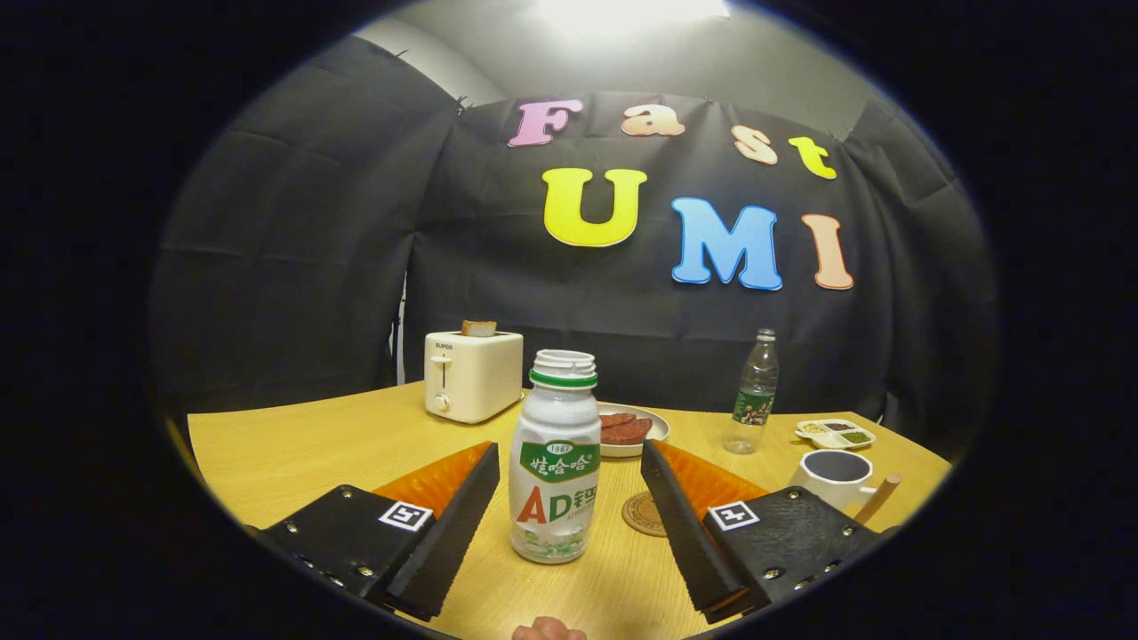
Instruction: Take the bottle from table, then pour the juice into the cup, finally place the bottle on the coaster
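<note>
The bottle stands upright on the table, white with a green ring under its open neck; its label carries "1987" on a green band, some Chinese characters, and large "AD" in red and green; the toaster behind it reads "SUPOR" (a slice of bread pokes from its slot). The gripper is spread wide, its fingers flanking the bottle on either side with a clear gap on each, neither touching it; the bottle sits between them, nearer their tips than their bases. The coaster lies just right of the bottle, partly hidden by the right finger; the cup stands beyond that finger, to the right. Further back are a plate of reddish slices, a clear water bottle with a green label too small to read, and a small sauce dish.
</note>
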### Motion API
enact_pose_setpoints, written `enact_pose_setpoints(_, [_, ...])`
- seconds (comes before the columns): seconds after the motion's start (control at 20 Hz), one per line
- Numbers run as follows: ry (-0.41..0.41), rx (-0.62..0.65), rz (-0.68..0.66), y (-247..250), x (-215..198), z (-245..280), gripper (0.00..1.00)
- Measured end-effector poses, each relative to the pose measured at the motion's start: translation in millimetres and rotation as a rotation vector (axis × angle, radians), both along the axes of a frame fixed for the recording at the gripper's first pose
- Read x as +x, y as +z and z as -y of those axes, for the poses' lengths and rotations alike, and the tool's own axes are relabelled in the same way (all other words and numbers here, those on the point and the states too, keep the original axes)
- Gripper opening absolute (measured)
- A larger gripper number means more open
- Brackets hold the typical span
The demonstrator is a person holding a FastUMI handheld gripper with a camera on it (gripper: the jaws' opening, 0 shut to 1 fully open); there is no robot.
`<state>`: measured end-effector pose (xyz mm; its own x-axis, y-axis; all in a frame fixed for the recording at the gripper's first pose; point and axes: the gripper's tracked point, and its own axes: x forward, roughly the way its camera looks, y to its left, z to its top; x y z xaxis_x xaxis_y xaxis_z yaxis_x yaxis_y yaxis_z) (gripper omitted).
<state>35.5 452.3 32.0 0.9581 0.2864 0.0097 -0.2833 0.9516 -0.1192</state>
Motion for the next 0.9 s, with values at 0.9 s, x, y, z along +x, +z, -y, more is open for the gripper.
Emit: enact_pose_setpoints(0.9, [-0.042, 0.050, -0.065, -16.4, 31.9, -8.5, 0.67])
